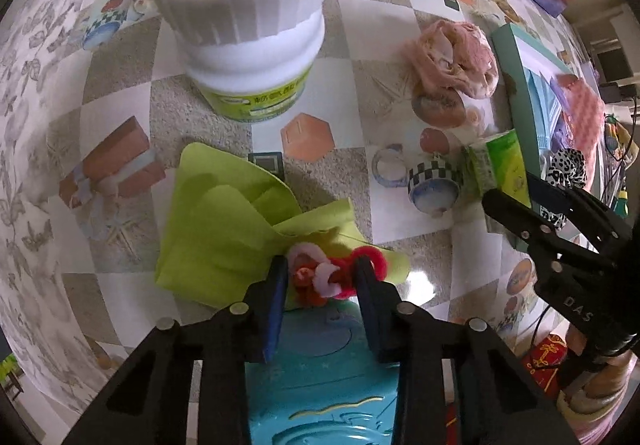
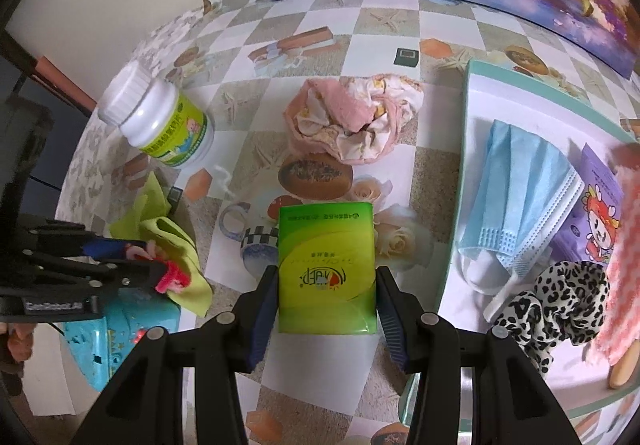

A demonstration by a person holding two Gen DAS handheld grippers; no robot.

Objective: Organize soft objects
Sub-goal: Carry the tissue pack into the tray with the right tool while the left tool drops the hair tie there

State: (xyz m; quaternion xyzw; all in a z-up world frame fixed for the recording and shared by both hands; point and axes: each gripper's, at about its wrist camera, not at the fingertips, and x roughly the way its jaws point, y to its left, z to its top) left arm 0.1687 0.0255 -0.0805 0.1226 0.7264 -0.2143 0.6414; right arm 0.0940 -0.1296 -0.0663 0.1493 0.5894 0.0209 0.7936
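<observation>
The left tool point(image 1: 322, 277) is pointing almost straight down, its blue pads bracketing a tangle of red and pink pipe cleaners point(image 1: 332, 273); the right pad is touching the red loop, but whether the left pad is pressing cannot be told, so a firm clamp is not confirmed. The tangle is lying on the edge of a green cloth point(image 1: 224, 221), just above a teal plastic toy point(image 1: 320, 385). Risk: if the tool is lifting before both pads are biting, the springy tangle is likely slipping out, or snagging the cloth and dragging it along.

The right tool point(image 2: 326, 285) is angled steeply downward and is clamped on a green tissue pack point(image 2: 326, 265), held clear of the tabletop point(image 2: 384, 25). The pack is soft, so a squeeze is likely deforming it and letting it rotate in the pads.

The white tray point(image 2: 476, 97) is sitting just to the right, already carrying a blue face mask point(image 2: 520, 181) and a leopard scrunchie point(image 2: 560, 297); a careless drop is risking a landing on its rim. A white bottle point(image 1: 244, 21) and a pink crumpled cloth point(image 2: 352, 117) are standing well apart.
</observation>
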